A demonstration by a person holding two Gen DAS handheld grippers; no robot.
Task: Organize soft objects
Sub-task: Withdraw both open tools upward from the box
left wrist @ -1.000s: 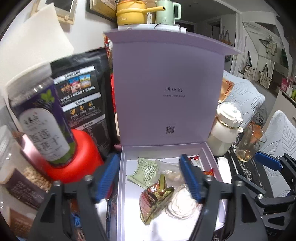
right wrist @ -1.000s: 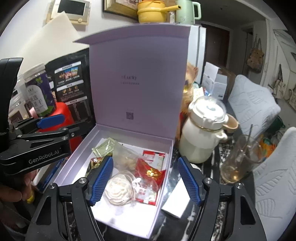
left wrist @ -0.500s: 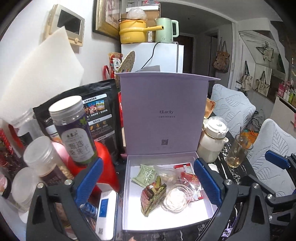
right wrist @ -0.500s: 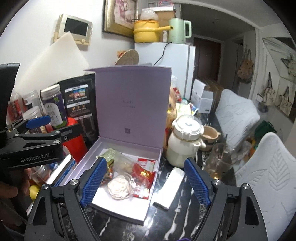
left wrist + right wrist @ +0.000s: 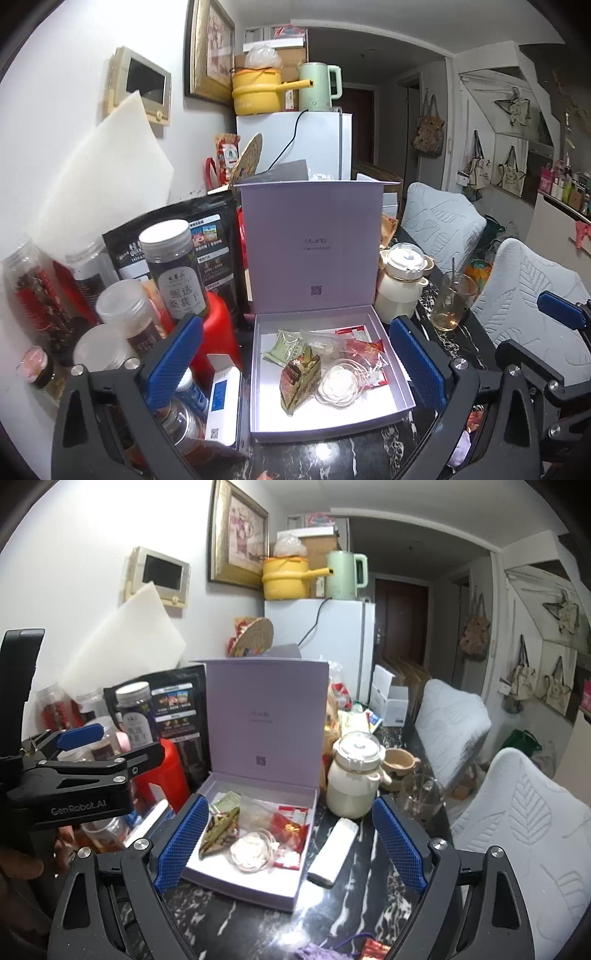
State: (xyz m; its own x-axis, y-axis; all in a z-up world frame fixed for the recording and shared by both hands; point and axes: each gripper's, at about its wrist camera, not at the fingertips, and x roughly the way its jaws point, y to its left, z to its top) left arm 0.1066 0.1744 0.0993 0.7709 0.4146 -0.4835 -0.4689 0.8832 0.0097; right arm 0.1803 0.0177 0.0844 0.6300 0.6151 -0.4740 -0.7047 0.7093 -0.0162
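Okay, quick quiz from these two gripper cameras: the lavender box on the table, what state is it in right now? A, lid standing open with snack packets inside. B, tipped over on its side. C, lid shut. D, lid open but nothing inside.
A: the box sits flat with its lid standing upright, and snack packets lie on its floor; both views show this.

The black marbled bench (image 5: 354,904) carries an open lilac box (image 5: 236,882) at centre. Right of it lie a white flat pack (image 5: 332,853), a cream pot (image 5: 352,775) and a glass (image 5: 421,797). Jars (image 5: 173,269) and a red container (image 5: 218,332) stand at left.
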